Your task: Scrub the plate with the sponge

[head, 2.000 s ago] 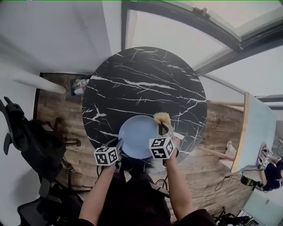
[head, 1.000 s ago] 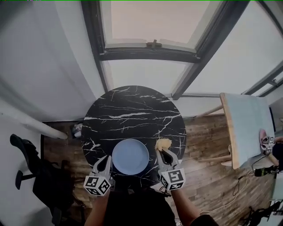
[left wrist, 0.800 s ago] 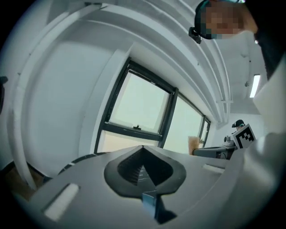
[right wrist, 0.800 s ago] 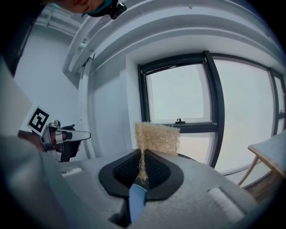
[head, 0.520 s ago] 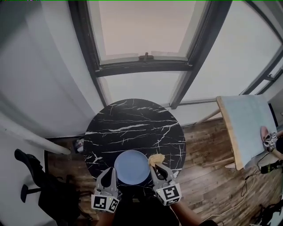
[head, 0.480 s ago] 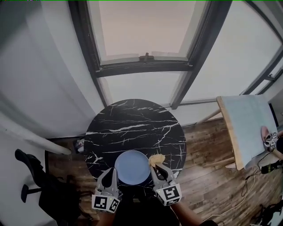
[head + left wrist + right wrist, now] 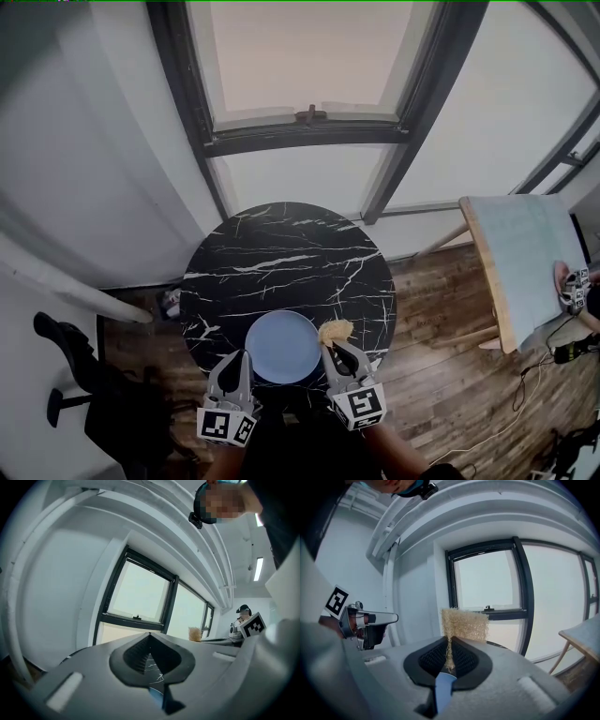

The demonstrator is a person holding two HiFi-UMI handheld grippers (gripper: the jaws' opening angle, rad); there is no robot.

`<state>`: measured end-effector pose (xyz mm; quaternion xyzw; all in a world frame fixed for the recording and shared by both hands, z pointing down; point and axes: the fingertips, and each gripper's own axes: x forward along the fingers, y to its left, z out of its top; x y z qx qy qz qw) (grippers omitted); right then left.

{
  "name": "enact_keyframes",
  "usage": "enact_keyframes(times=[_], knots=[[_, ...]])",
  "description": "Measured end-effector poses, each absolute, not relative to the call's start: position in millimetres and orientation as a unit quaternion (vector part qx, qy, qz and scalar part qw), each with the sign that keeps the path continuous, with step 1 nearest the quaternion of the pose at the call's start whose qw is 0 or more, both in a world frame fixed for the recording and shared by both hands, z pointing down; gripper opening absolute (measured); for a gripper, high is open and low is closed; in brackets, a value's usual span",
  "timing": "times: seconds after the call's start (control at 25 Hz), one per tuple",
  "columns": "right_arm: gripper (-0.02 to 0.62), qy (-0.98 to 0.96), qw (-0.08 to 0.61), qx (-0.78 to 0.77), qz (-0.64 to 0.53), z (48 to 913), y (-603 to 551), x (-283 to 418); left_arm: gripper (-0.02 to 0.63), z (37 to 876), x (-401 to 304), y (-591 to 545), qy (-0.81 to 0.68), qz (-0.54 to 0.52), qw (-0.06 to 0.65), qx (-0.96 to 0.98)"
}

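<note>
My right gripper has the sponge pinched tight by the plate edge, and my left gripper is closed on nothing.

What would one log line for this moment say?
left tongs: shut, empty | right tongs: shut on sponge | plate: on table
</note>
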<state>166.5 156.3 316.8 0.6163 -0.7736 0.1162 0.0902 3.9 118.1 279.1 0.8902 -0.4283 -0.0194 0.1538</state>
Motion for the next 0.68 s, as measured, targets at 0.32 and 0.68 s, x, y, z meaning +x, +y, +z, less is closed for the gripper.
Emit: enact_keyframes(times=[0.32, 0.68], knots=[[0.02, -0.772, 0.09, 0.618, 0.115, 315.3, 154.5, 160.3, 0.0, 277.3, -2.8, 115.9, -0.435, -0.024, 0.146, 0.888], [0.02, -0.777, 0.092, 0.612, 0.113, 310.8, 154.6, 157.1, 0.0, 280.3, 0.7, 118.7, -0.432, -0.021, 0.153, 0.888]])
